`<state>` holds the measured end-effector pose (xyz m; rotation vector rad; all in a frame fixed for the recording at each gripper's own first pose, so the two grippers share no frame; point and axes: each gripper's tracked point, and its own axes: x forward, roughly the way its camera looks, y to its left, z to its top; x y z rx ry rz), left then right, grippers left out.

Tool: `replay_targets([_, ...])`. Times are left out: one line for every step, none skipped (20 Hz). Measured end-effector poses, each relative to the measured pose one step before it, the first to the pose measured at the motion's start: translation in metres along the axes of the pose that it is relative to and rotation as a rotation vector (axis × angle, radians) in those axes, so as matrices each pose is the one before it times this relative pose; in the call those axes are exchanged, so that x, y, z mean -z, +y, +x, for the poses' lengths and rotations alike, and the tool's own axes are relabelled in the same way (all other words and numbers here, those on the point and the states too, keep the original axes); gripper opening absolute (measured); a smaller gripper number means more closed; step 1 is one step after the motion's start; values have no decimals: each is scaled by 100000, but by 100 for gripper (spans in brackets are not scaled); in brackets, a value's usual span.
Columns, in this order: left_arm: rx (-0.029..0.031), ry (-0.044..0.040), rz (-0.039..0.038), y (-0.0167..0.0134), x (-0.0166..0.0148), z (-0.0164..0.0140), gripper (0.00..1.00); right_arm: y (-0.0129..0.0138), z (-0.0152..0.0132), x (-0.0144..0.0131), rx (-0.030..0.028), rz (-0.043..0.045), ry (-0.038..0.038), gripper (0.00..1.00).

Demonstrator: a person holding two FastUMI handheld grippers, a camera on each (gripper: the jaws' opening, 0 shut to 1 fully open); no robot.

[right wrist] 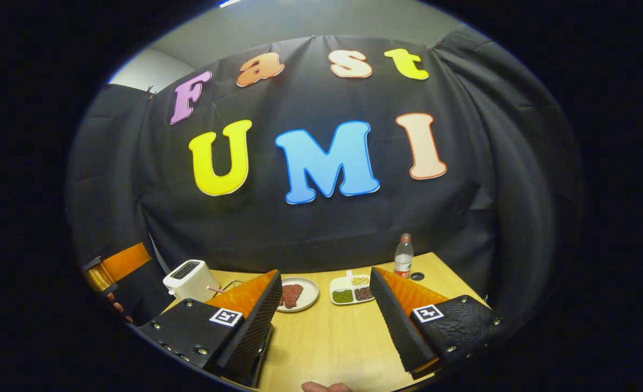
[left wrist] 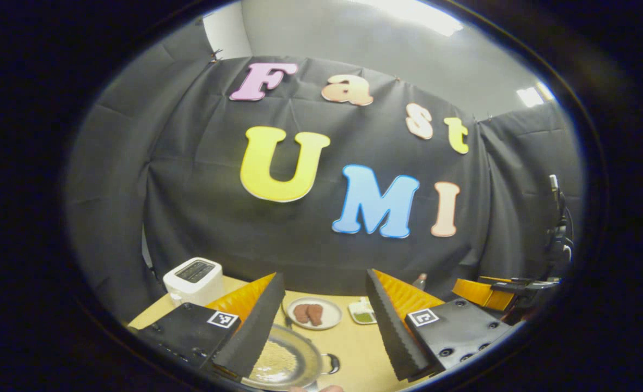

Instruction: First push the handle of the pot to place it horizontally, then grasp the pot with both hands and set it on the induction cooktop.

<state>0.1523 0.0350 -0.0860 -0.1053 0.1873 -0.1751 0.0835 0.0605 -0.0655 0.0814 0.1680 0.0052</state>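
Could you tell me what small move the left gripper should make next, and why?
Probably lower the left gripper toward the pot and line one finger up beside its handle to push it. Its jaws stand open above the table, touching nothing, and the pot sits just below between the fingers, so no push has begun.

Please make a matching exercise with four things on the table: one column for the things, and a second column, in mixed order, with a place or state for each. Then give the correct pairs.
Things
1. toaster
2. round plate
3. divided dish
4. water bottle

Places or states
A. stands upright near the back wall, at the right of the table in the right gripper view
B. holds reddish-brown slices
C. white, with slots on top, at the left of the table
D. has small compartments with green and dark fillings

Pairs: 1-C, 2-B, 3-D, 4-A
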Motion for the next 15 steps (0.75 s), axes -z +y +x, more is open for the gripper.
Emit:
replay_targets([379,-1788,710,-1885,-618,-283,97,-1285,-682,-1078,505,682,-1971,98])
replay_targets([278,-1083,669,-1367,-341,-453,97,-1175,-693,-1196,179,420,-1329,98])
replay_targets([84,-1165,790,-1500,-607,-261,95,-1110,-754,-1178,410,192,-1618,98])
replay_targets([-872,-690,1005,-1482,-636,-627,95,-1243,-479,-997,379,-318,-1406,98])
replay_targets([-1051,-811,676,-1138,-549,-377,95,-881,-565,-536,74,-437,-808,98])
replay_targets([-707,-1235,193,-1043,-551,-190,95,-791,-351,-752,-505,-83,-784,98])
replay_targets([-870,-1147,-51,-863,-552,-140,99,-568,-377,-433,-543,-256,-827,98])
replay_targets([-949,-772,272,-716,-345,-209,97,-369,-304,-451,-1161,-133,-608,98])
replay_targets([-1232,-481,504,-588,-281,-473,95,-219,-297,-239,-939,-760,-247,98])
replay_targets([-961,419,156,-408,207,-575,95,-387,-294,-150,-79,-670,31,98])
replay_targets([306,-148,5,-547,-49,-738,97,-236,-443,-207,180,-320,-188,98])
replay_targets([574,-226,423,-577,-172,-616,97,-123,-425,-278,412,144,-433,98])
replay_targets([269,-399,1261,-134,-175,-429,97,8,-282,-281,633,390,-724,98])
replay_targets([53,-357,1116,83,-231,-349,97,-34,-352,-269,924,-48,-1016,98])
replay_targets([692,26,73,13,-233,-201,97,-243,-325,-209,1707,-241,-726,98])
